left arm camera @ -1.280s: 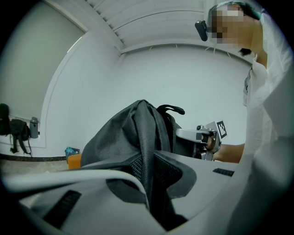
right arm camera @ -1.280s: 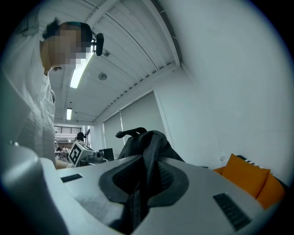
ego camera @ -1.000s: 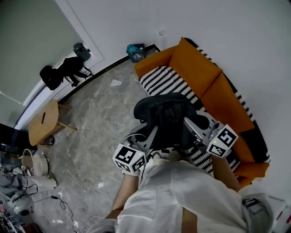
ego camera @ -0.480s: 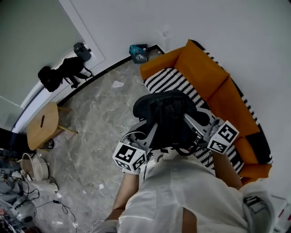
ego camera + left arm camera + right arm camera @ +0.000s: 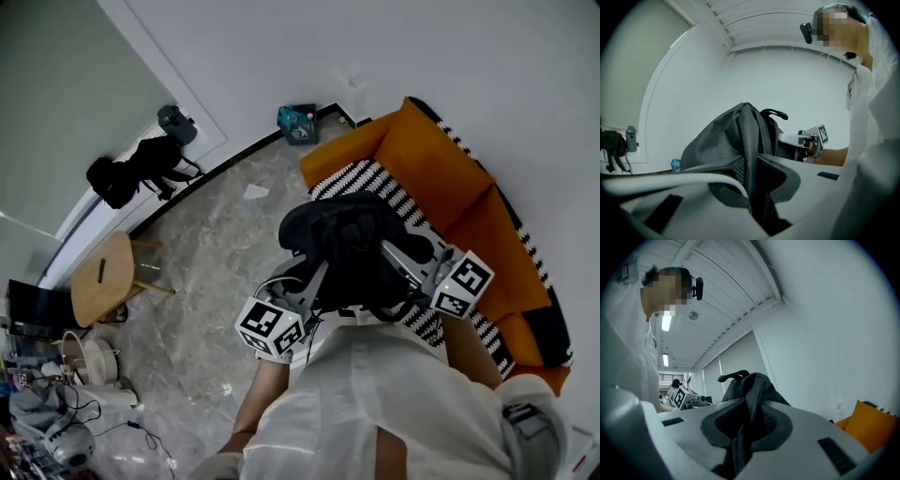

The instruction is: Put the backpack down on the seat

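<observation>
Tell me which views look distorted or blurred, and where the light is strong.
Head view: even light, sharp, walls bent by the wide lens; the backpack is dark, little detail. Left gripper view: round fisheye frame, black corners, foreground soft. Right gripper view: same fisheye; ceiling lamp glares.

A living-room corner set up inside a larger workspace. An orange sofa [image 5: 441, 169] with a black-and-white striped cover [image 5: 361, 178] stands against the white wall at upper right. A small round wooden side table [image 5: 101, 277] sits at left on the marble-look floor [image 5: 206, 253]. Cables and equipment [image 5: 56, 412] clutter the lower left corner.
</observation>
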A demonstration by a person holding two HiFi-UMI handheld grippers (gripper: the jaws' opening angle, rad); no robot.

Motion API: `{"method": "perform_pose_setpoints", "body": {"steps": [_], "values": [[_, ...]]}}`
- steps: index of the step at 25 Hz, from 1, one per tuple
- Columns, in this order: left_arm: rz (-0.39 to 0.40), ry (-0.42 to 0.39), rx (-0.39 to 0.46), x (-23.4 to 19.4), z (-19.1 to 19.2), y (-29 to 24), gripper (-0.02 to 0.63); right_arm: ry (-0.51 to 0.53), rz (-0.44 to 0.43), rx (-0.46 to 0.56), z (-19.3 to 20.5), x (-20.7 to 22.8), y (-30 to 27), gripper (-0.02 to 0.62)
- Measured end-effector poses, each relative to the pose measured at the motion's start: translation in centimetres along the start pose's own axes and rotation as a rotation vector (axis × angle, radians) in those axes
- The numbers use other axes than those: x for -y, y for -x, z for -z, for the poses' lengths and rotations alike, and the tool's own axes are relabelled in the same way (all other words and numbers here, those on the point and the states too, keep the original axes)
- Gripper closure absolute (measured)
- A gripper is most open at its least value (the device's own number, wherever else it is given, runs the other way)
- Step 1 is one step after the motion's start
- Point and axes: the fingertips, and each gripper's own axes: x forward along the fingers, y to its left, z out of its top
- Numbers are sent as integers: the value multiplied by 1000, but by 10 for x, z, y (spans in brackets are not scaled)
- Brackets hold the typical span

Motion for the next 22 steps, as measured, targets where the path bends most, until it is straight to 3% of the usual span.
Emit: {"method": "perform_pose_setpoints", "body": {"steps": [11, 22], "values": [[23, 1, -4, -63, -22, -105, 545, 13, -10, -9, -17, 112, -34, 545], [161, 67, -116, -89, 17, -178, 545, -26, 174, -106, 24, 182, -27, 545]]}}
